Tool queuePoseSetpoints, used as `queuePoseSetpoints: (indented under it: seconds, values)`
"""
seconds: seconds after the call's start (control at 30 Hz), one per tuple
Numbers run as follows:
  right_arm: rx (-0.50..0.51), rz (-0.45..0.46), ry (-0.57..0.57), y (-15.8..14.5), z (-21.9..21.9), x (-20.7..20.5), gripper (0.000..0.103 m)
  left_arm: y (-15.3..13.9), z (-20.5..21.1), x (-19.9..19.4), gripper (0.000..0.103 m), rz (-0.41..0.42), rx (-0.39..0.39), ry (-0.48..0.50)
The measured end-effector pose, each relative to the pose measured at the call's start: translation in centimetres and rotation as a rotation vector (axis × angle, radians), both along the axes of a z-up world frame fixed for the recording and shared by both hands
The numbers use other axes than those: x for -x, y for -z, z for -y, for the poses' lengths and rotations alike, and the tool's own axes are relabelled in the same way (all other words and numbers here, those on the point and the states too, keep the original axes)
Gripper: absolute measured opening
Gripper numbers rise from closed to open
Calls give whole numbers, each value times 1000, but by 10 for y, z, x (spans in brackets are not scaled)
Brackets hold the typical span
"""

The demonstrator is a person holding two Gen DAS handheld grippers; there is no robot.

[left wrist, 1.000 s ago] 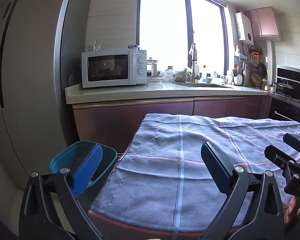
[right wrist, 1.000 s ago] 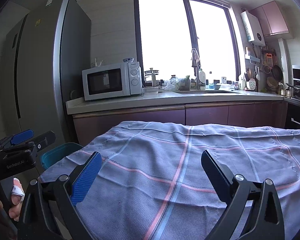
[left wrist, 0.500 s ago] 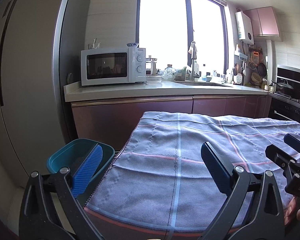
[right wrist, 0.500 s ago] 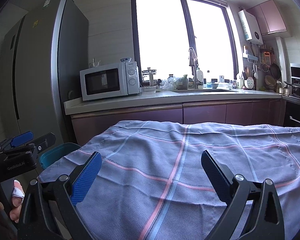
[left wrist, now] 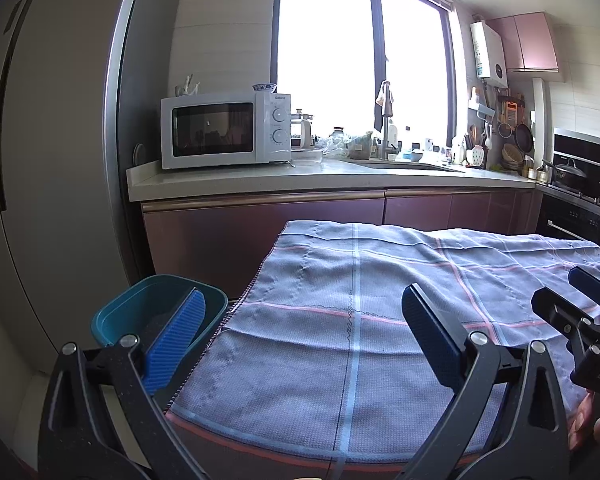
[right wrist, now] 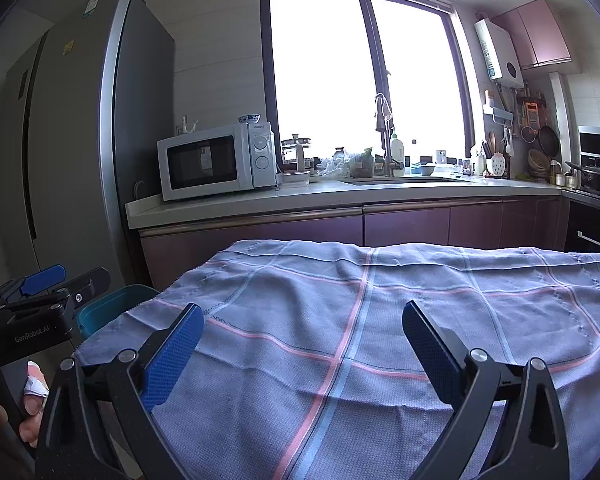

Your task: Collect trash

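The left wrist view looks into the teal bin [left wrist: 156, 312], a rounded plastic tub just beside the left edge of the checked cloth [left wrist: 360, 320]; the right wrist view shows only the bin's rim behind that edge. No trash is visible on the cloth. The cloth is a woven grey fabric with pink and blue stripes, slightly wrinkled. The left gripper [left wrist: 304, 324] and the right gripper [right wrist: 304, 336] hover over the cloth, fingers spread wide, holding nothing.
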State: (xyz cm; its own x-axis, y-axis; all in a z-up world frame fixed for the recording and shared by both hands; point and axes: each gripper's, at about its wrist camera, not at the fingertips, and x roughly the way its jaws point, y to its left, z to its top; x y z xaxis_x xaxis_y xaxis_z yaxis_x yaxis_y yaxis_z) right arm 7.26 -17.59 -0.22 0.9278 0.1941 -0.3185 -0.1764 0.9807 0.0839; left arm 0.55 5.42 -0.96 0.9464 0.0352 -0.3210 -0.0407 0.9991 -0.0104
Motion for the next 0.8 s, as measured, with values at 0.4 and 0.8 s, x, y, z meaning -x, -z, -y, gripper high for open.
queuePoseSetpoints:
  seconds: [0.4,0.8]
  values:
    - [-1,0,2,-1,3,1,96,1,0,0,97,-1,0,-1]
    - [-2,-1,2,-2,5,1,96,1,1,1,97,-1,1,-1]
